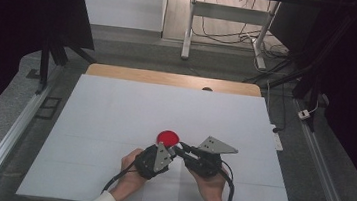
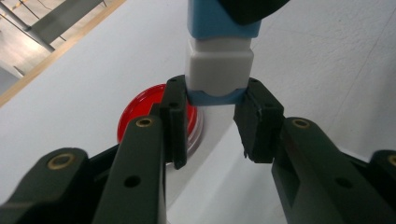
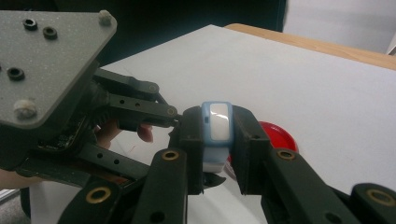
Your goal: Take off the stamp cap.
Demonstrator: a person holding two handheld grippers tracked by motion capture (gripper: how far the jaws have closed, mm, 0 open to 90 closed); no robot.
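Blue-and-white block (image 2: 219, 56) sits pinched between both of my grippers at the lower middle of the high view, just below and right of the red lid (image 1: 167, 137) that lies flat on the white table (image 1: 114, 114). My left gripper (image 2: 210, 95) is closed on the block's near end: in the left gripper view the two black pads press a blue band at its base from either side, a white section rises above that, and a blue section tops it at the upper middle of the frame, where a dark part of my other gripper covers its far end. The red lid shows behind my left jaw there, at centre left.

My right gripper (image 3: 219, 135) is likewise clamped shut on the block; in the right gripper view the pads squeeze its blue rim with a white face turned toward the camera, at the middle of the frame. The left gripper's grey plate (image 3: 46, 56) occupies the upper left of that frame, and the lid peeks out at right, behind my jaw.
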